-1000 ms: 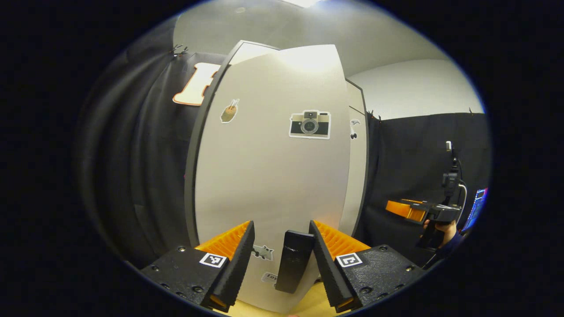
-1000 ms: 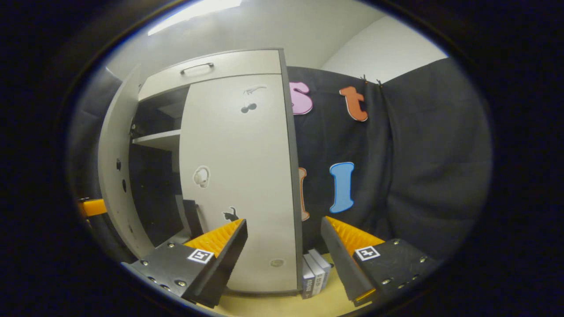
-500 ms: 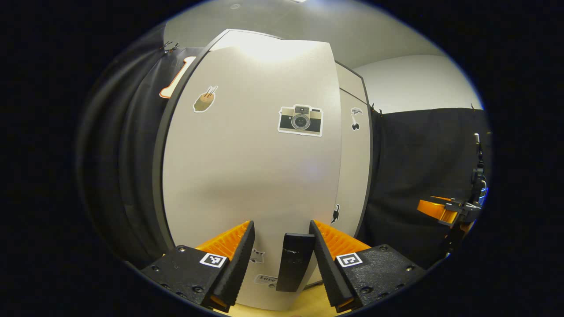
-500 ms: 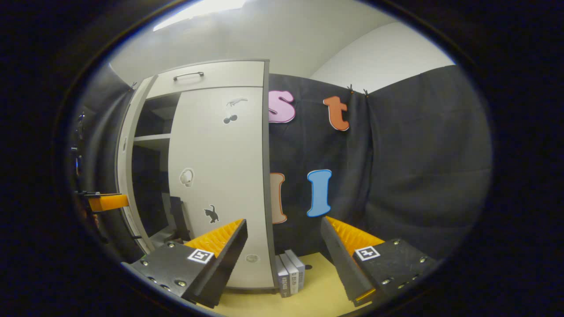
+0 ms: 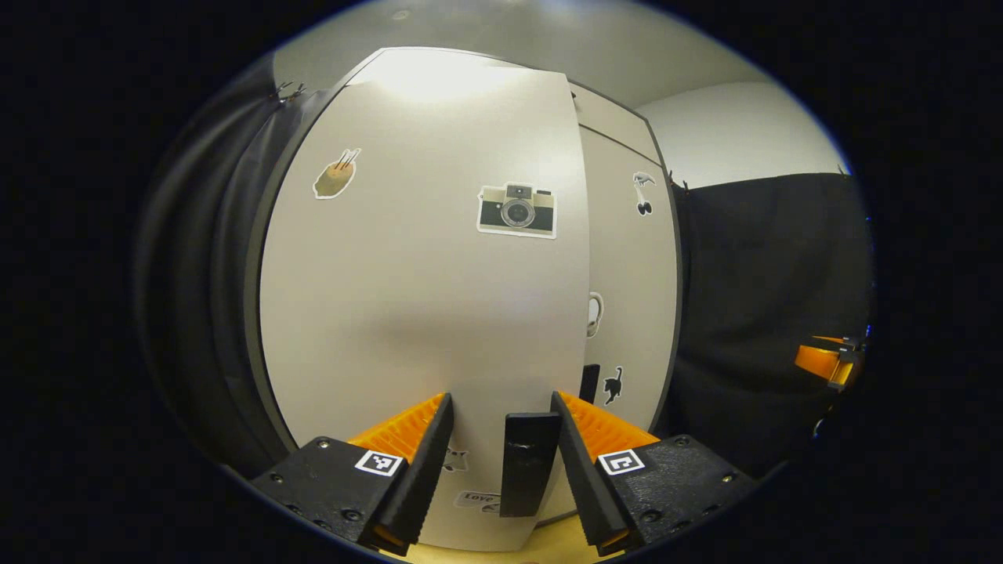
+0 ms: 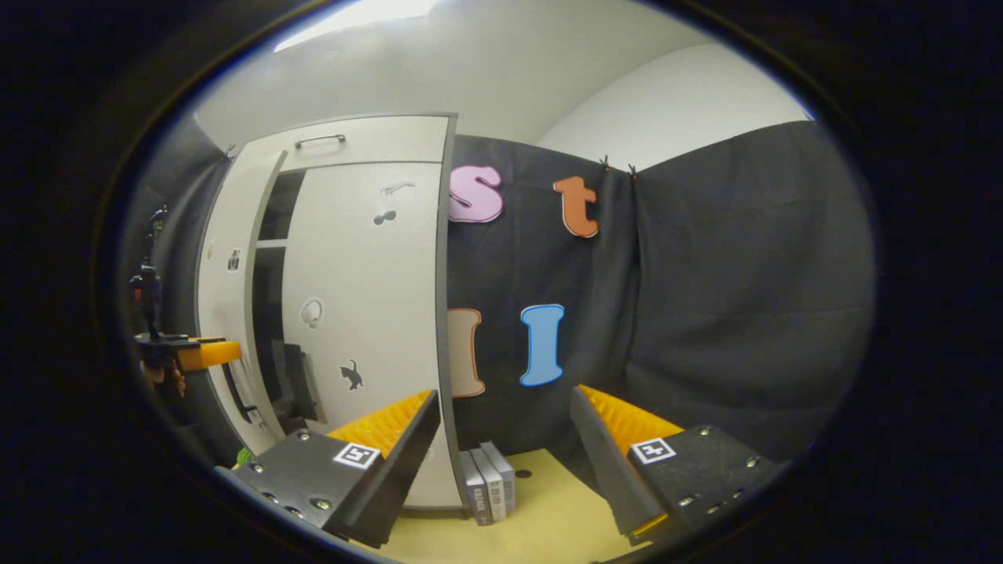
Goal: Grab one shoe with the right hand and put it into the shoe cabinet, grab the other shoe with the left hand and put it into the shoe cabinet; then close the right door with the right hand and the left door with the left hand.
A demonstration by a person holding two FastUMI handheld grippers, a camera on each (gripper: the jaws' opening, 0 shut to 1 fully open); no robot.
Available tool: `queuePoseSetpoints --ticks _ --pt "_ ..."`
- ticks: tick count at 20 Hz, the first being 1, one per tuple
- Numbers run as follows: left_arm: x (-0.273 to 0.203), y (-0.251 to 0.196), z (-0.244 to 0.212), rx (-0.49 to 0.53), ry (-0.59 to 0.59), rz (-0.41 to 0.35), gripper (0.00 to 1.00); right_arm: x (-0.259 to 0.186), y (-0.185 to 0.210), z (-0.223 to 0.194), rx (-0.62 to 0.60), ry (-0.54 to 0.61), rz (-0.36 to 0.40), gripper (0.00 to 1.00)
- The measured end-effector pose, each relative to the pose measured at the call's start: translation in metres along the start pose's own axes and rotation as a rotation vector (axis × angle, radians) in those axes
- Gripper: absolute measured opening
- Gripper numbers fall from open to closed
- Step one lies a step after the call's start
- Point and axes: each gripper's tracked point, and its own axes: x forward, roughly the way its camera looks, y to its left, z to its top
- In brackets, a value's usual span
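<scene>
While left tongs (image 5: 498,446) stay spread at the left door (image 5: 423,313) handle (image 5: 529,462), the door has swung nearly closed; right tongs (image 6: 501,439) spread, books (image 6: 490,489) beside the shoe cabinet (image 6: 353,141) on the worktop (image 6: 548,525).

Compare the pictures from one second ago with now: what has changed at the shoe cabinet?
The left door has swung nearer to shut, pushed by the left gripper; the dark gap has narrowed. The right gripper has drawn back rightward. The right door stayed shut, and both grippers stayed open.
</scene>
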Motion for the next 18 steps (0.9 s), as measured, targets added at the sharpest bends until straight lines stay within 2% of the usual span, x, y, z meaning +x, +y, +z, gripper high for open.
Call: queuePoseSetpoints --ticks 9,10,11,13,14,15,18 --pt "0.021 0.003 -0.004 0.013 0.003 0.04 0.76 -0.005 -0.03 -0.002 -0.001 -0.002 -0.047 1.0" --pt "0.022 0.003 -0.004 0.009 0.0 0.042 0.76 -0.005 -0.034 -0.002 0.003 -0.002 -0.055 0.97" --pt "0.024 0.004 -0.005 0.005 0.0 0.045 0.76 -0.004 -0.037 -0.002 0.008 -0.002 -0.059 1.0" --pt "0.026 0.004 -0.006 -0.004 0.003 0.047 0.75 -0.004 -0.041 -0.002 0.018 -0.002 -0.064 0.97" --pt "0.027 0.004 -0.006 -0.009 0.006 0.048 0.76 -0.004 -0.041 -0.002 0.02 -0.004 -0.067 1.0" --pt "0.028 0.005 -0.006 -0.009 0.007 0.051 0.76 -0.004 -0.043 -0.002 0.02 -0.006 -0.07 0.97" --pt "0.032 0.006 -0.007 -0.007 0.008 0.061 0.76 -0.003 -0.045 -0.004 0.016 -0.003 -0.074 1.0"
